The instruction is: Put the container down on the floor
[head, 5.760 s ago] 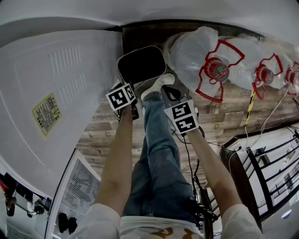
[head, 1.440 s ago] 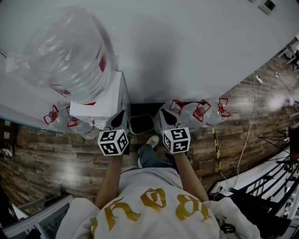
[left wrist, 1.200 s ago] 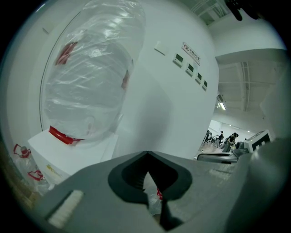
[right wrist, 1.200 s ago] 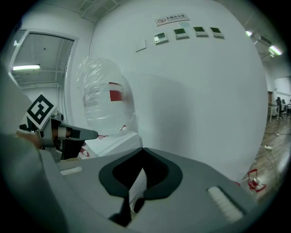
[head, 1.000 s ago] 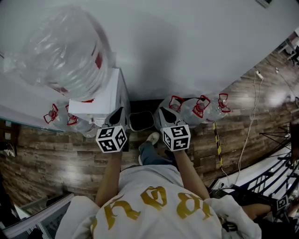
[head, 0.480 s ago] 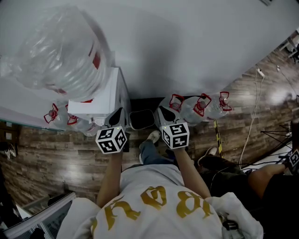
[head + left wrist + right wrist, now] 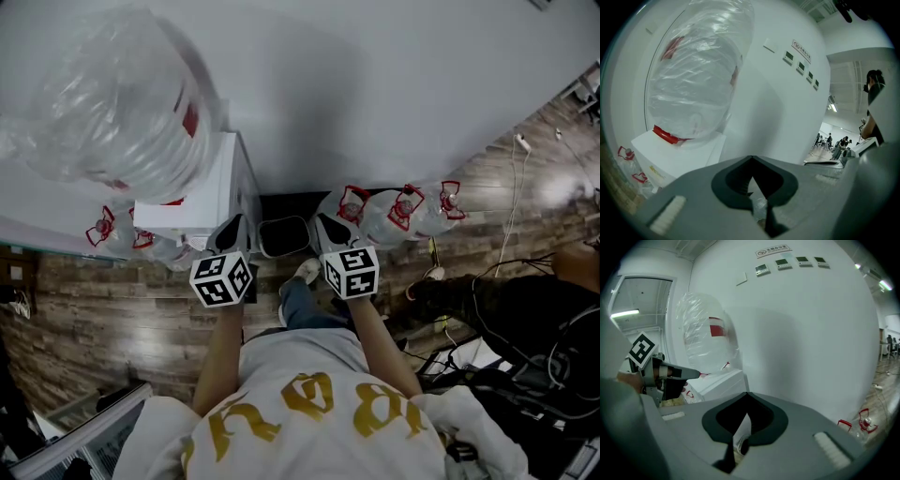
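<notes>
The black container (image 7: 284, 236) stands on the wood floor against the white wall, seen from far above in the head view. My left gripper (image 7: 234, 229) hangs just left of it and my right gripper (image 7: 327, 228) just right of it, both well above it and touching nothing. In the left gripper view the left gripper (image 7: 751, 158) has its jaws closed tip to tip, with nothing between them. The right gripper (image 7: 746, 394) looks the same in its own view, which also shows the left gripper's marker cube (image 7: 641, 348).
A white water dispenser (image 7: 192, 199) carries a big plastic-wrapped bottle (image 7: 112, 98) at the left. Water bottles with red handles (image 7: 398, 211) lie on the floor at the right, more bottles (image 7: 117, 236) at the left. Another person (image 7: 511, 309) crouches at the right among cables.
Since 5.8 s ago I have risen from close over the container to standing. Over the last second the grippers held still while another person moved in from the right.
</notes>
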A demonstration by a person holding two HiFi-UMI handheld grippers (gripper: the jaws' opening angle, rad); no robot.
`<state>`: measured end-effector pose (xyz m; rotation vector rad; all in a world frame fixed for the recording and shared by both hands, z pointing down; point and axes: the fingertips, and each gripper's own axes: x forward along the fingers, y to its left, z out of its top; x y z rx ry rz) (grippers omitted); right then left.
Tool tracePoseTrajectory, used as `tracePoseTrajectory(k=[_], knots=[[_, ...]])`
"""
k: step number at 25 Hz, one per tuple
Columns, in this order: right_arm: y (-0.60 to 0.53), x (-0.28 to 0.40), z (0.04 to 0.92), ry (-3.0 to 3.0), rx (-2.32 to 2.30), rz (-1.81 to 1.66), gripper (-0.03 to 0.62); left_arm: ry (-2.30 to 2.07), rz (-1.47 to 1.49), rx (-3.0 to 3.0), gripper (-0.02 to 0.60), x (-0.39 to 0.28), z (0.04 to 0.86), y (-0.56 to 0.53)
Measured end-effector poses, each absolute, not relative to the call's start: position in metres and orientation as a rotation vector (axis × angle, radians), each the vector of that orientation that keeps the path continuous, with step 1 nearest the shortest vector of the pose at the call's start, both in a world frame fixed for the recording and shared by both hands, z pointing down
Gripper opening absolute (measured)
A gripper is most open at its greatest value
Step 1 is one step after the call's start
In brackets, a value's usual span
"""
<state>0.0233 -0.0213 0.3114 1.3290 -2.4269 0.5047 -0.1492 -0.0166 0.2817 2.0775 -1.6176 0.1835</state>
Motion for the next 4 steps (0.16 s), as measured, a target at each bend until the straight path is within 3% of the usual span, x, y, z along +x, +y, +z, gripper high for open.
tracePoseTrajectory(k=[4], knots=[[-0.0206, 0.0208, 0.3137, -2.424, 1.324, 0.503, 0.028, -1.619, 0.195, 2.070, 0.001, -0.1524, 0.2858, -0.0168]])
